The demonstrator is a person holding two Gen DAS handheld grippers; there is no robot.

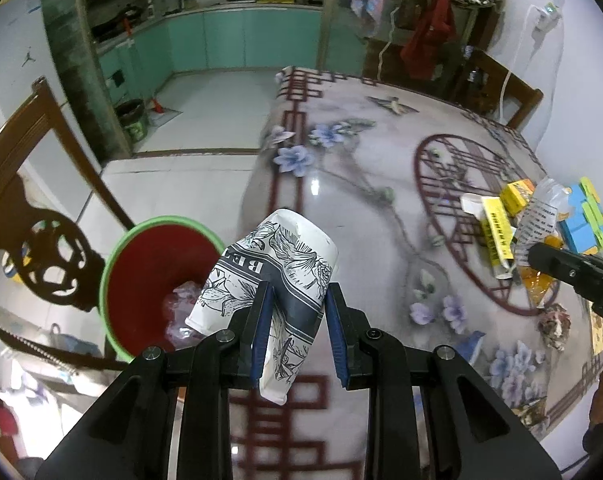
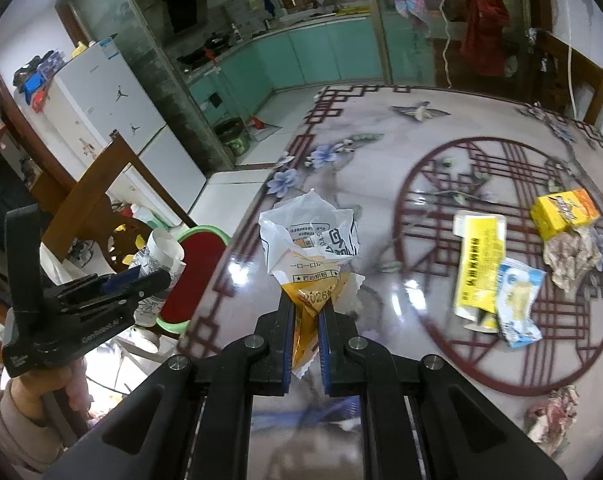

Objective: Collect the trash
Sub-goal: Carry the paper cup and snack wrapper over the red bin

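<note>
Carrying a crushed cup clamped in the left tool and a wrapper pinched in the right tool — both off the table — each should release only once squarely over the bin.

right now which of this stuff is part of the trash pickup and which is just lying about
Part of the job:
- crushed black-and-white floral paper cup, in the left tongs
- white and orange plastic wrapper, in the right tongs
- red bin with green rim
- yellow cardboard box
- crumpled tissue

Just there:
- carved wooden chair
- white fridge
</note>
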